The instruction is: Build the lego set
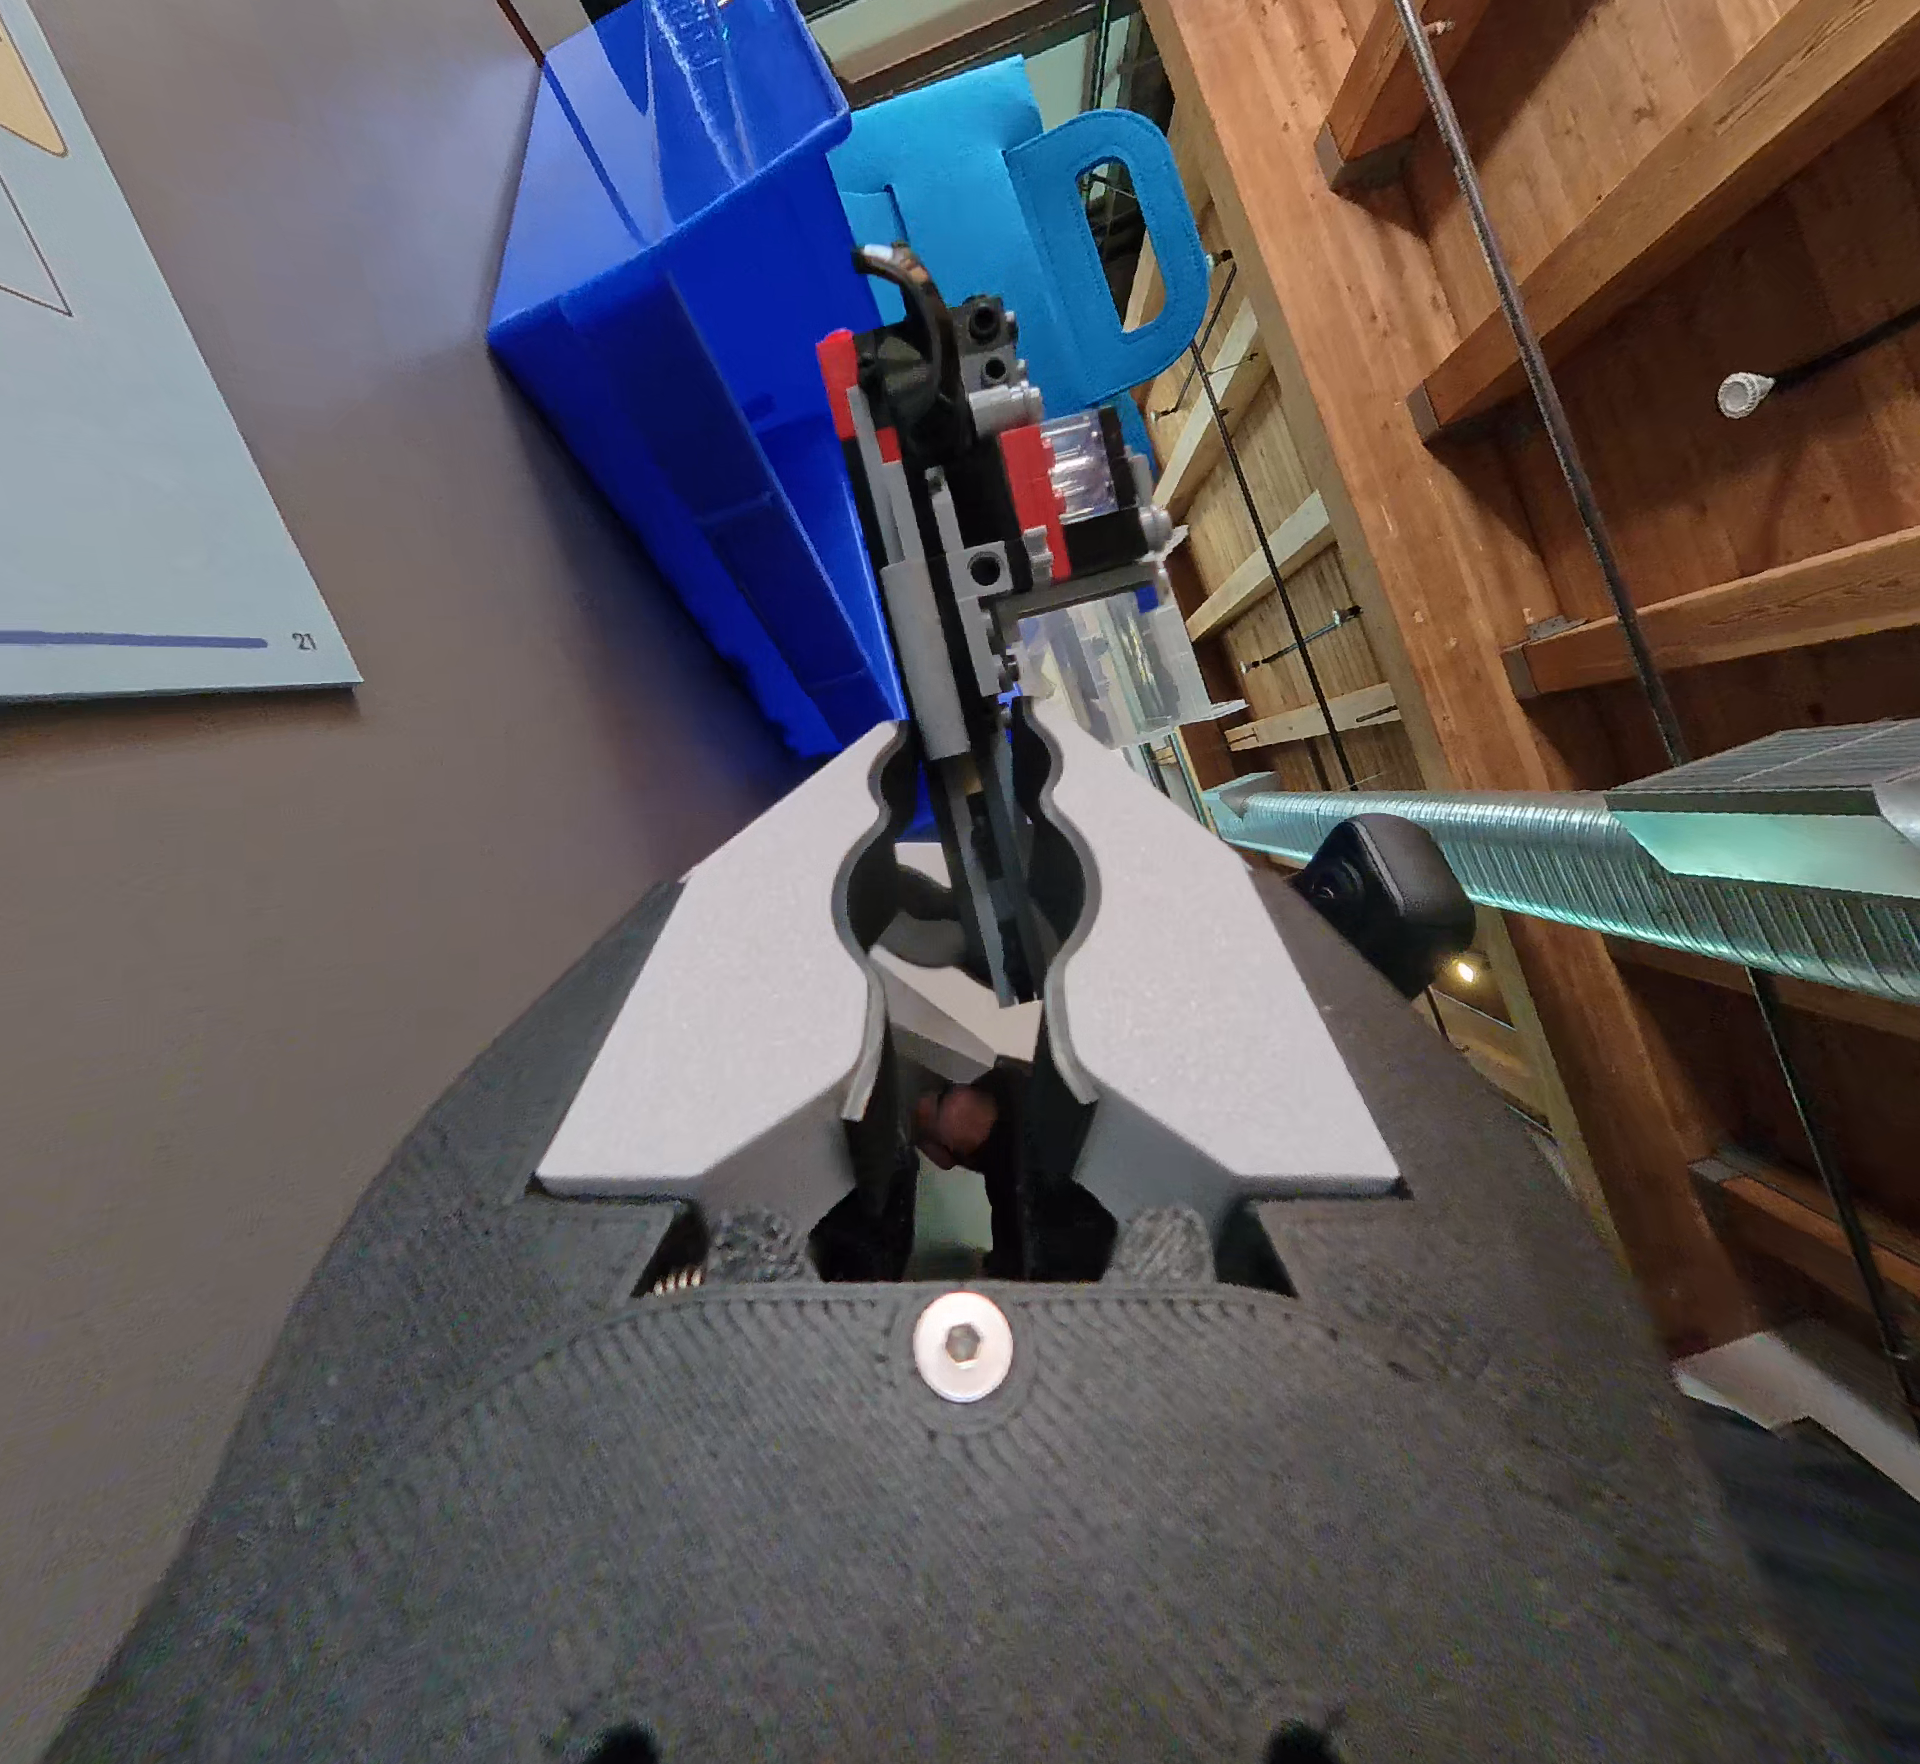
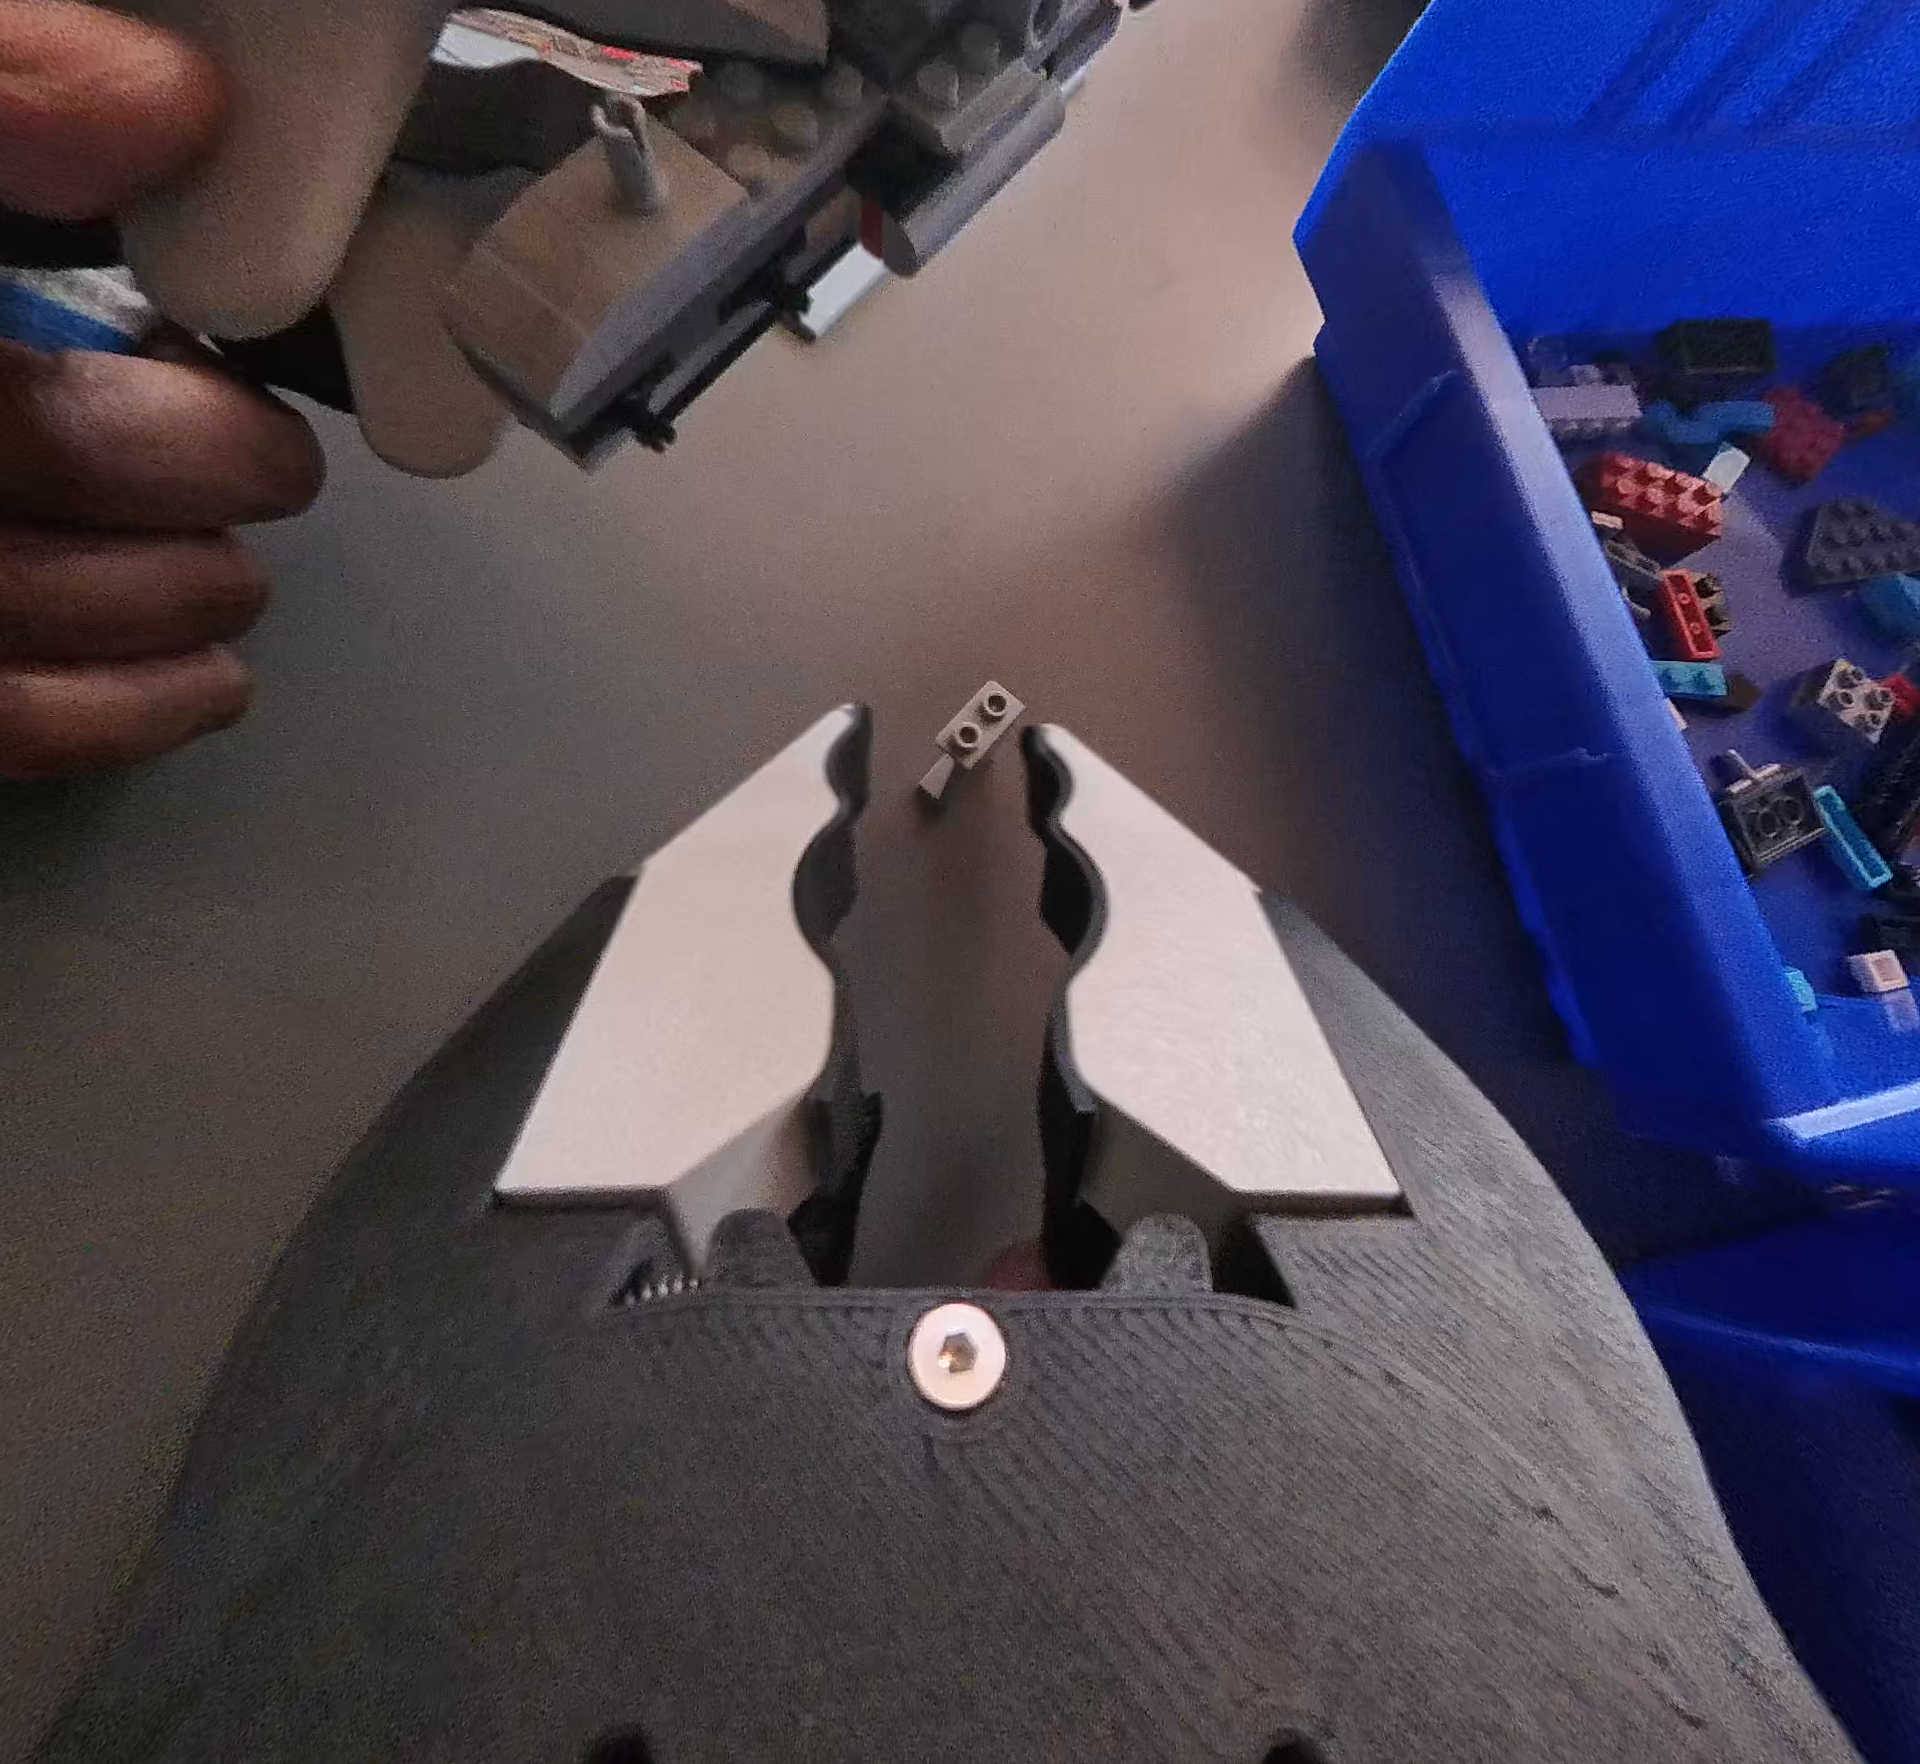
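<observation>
Lego model [image 1: 956, 509] grey, black, red, clamped in left jaws, right jaws apart around small grey piece [image 2: 971, 735]

Soft indoor light; wide-angle bending at edges; near objects blurred

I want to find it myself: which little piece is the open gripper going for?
Start at the blue bin of mixed bricks. Left of it, on the bare table, the small grey piece lies alone before the right gripper.
</observation>
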{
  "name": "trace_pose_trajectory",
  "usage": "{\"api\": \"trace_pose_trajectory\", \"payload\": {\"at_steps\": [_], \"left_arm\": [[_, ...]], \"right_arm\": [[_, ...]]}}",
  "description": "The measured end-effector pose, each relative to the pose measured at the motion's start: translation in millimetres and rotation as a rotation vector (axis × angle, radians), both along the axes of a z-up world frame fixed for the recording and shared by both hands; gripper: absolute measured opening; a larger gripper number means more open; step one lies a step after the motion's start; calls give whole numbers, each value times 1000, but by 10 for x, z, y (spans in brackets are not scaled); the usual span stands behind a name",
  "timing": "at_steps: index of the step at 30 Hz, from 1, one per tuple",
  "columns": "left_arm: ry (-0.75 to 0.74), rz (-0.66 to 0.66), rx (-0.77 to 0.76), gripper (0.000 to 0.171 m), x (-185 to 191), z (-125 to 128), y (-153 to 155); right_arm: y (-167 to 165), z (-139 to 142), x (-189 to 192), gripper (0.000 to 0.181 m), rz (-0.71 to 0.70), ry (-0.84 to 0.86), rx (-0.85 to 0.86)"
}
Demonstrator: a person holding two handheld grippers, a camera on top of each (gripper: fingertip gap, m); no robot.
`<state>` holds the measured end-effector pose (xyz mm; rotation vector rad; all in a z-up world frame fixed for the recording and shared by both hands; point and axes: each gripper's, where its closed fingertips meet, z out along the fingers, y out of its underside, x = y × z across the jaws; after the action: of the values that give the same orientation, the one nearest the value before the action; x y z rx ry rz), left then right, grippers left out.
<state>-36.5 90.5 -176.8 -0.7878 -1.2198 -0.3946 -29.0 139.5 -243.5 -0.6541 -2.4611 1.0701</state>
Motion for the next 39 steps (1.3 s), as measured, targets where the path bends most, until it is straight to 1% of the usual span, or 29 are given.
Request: {"api": "trace_pose_trajectory", "payload": {"at_steps": [2, 3, 5, 7, 10, 13, 16, 19, 23, 27, 39], "left_arm": [[-14, -9, -4, 18, 6, -20, 15], [-24, -14, -6, 18, 9, -33, 22], [-49, -26, -12, 18, 18, -68, 32], [-83, -42, -9, 19, 34, -111, 40], [-130, -68, 18, 19, 53, -157, 49], [-162, -99, 49, 19, 76, -175, 75], [-191, -131, 92, 18, 107, -177, 110], [-210, -153, 126, 19, 132, -175, 142], [-213, -161, 127, 19, 139, -176, 154], [-214, -160, 123, 18, 132, -184, 147], [-196, -162, 73, 19, 148, -197, 181]], "right_arm": [[7, -5, -25, 13, 7, 20, 5], [1, -1, -30, 9, 21, 25, 0], [1, 20, -48, 9, 48, 18, -18], [-14, 102, -57, 9, 101, 21, -54], [-24, 355, -104, 9, 168, 57, -127], [-141, 680, -60, 9, 298, 100, -241], [-288, 828, -5, 9, 411, 111, -290], [-411, 825, 23, 9, 474, 125, -283], [-487, 798, 6, 9, 490, 145, -287], [-478, 755, -29, 9, 483, 175, -260], [-452, 744, 30, 9, 538, 149, -271]]}}
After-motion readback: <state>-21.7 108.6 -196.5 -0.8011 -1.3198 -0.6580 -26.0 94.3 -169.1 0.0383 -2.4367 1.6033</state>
